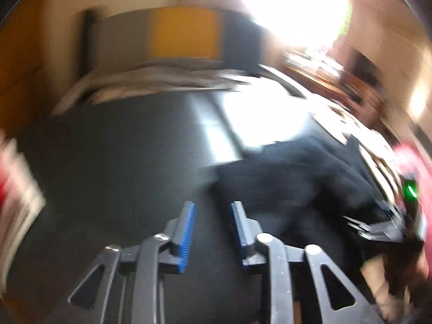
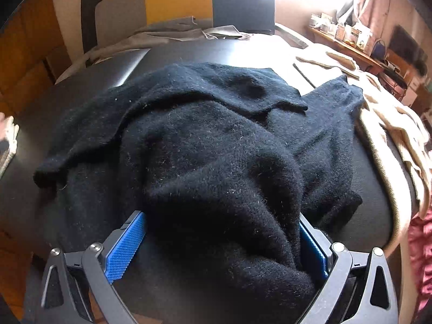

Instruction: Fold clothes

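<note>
Blown-out window glare at top, heavy motion blur in left wrist view, fisheye-bent dark corners.

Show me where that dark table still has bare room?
Bare table lies left of the black sweater, up to the grey garment at the far edge. The right side is crowded: beige clothes meet the sweater.

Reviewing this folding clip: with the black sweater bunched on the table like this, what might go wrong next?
1. The right hand-held gripper stands wide around a thick bunch of the black sweater; closing may grab several layers.
2. The left hand-held gripper is empty over bare table.
3. A sleeve overlaps the beige garment and may drag it.
</note>
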`<state>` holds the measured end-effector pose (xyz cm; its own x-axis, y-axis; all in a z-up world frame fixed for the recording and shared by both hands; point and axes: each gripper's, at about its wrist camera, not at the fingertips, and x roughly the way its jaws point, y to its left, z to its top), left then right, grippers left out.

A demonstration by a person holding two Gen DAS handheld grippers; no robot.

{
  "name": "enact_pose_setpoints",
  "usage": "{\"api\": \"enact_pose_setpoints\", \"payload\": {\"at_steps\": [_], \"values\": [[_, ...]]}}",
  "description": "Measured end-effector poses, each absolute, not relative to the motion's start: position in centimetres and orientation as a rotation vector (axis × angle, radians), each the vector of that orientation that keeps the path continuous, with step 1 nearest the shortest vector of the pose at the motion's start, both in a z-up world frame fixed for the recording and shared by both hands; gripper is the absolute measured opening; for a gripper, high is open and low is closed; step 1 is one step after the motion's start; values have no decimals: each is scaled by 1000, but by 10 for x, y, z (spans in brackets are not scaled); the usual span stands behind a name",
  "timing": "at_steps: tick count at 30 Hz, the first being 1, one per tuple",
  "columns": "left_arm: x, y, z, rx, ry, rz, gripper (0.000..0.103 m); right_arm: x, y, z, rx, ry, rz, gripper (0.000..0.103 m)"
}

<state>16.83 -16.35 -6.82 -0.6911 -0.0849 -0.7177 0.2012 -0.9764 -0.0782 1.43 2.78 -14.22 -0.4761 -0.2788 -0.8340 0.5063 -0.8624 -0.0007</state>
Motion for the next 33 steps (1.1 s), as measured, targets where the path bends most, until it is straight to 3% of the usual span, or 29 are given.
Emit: {"api": "enact_pose_setpoints", "payload": {"at_steps": [6,10,13,15,18,21,25,33], "values": [[86,-51,-85,1364,-323,-2901,40,12,34,-142,1226,345,-2322,103],[49,-41,-108,1441,-464,-2815,41,15,36,-144,1192,344,-2325,103],[27,-50,-126,1473,-460,-2731,41,14,37,-145,1171,337,-2331,103],[25,-62,-126,1474,-333,-2749,34,13,38,-146,1156,333,-2338,103],[31,-89,-116,1422,-38,-2803,6,14,38,-146,1138,328,-2351,103],[57,-134,-87,1230,405,-2849,6,16,36,-148,1130,328,-2361,103],[122,-197,-62,966,766,-2771,6,15,34,-148,1130,327,-2371,103],[269,-291,-114,891,1065,-2321,6,15,31,-148,1127,329,-2395,103]]}}
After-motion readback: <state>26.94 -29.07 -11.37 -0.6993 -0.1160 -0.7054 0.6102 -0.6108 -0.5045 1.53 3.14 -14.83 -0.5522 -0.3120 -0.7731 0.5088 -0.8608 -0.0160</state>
